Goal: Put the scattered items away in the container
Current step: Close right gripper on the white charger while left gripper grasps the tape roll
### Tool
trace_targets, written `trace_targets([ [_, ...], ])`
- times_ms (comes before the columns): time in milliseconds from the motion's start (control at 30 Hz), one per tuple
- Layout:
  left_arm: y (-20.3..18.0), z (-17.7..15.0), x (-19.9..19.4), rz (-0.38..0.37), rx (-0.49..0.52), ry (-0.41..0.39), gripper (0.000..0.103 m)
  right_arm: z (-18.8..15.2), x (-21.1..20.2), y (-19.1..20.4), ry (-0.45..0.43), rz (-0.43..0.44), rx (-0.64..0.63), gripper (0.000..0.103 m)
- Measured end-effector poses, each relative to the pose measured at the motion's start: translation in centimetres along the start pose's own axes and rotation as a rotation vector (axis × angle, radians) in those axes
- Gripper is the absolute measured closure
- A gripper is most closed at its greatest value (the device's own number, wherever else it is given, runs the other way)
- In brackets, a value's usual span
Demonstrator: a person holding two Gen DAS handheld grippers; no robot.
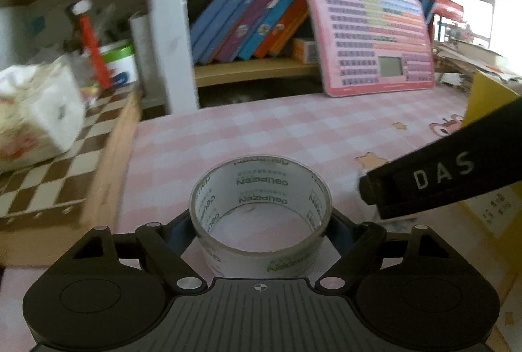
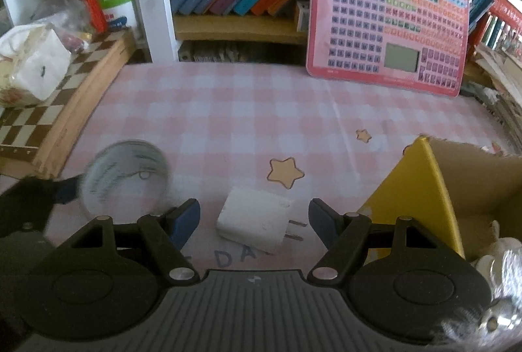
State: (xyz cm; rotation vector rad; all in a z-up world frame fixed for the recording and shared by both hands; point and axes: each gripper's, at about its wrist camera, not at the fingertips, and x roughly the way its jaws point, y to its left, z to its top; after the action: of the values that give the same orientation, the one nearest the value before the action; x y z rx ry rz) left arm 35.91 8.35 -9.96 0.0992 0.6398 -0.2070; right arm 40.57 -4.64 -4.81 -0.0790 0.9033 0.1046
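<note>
Straddling the tape roll [image 1: 261, 215] standing on the tablecloth [image 1: 293, 130], left gripper [image 1: 261, 221] pads are touching its sides; squeeze evenly. Right gripper [image 2: 254, 218], jaws apart, is hovering over the white charger [image 2: 253, 221] beside the yellow box [image 2: 414, 188]; centre it before closing.

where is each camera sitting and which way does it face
Left wrist: on the left hand-held gripper, looking forward and down at the tape roll between its fingers; the right hand-held gripper's black body crosses at right.
Right wrist: on the right hand-held gripper, looking down at the white charger between its open fingers, yellow box at right.
Shared: tape roll, pink checked table, pink keyboard toy, leaning books, chessboard.
</note>
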Motion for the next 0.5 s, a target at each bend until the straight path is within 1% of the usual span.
trace_targets([
  [100, 0.9, -0.3, -1.3, 0.02, -0.018, 0.006, 0.019, 0.2, 1.0, 0.2, 0.025, -0.009, -0.008, 0.03],
  [233, 1.9, -0.6, -3.3, 0.03, -0.068, 0.002, 0.019, 0.1, 2.4, 0.1, 0.057, -0.036, -0.007, 0.03],
  [333, 2.2, -0.8, -4.8, 0.028, -0.09, 0.0, 0.019, -0.3, 3.3, -0.2, 0.09, -0.038, 0.01, 0.033],
  [500, 2.2, -0.8, -7.0, 0.021, -0.118, 0.0, 0.019, -0.6, 3.3, -0.3, 0.076, -0.02, 0.004, 0.035],
])
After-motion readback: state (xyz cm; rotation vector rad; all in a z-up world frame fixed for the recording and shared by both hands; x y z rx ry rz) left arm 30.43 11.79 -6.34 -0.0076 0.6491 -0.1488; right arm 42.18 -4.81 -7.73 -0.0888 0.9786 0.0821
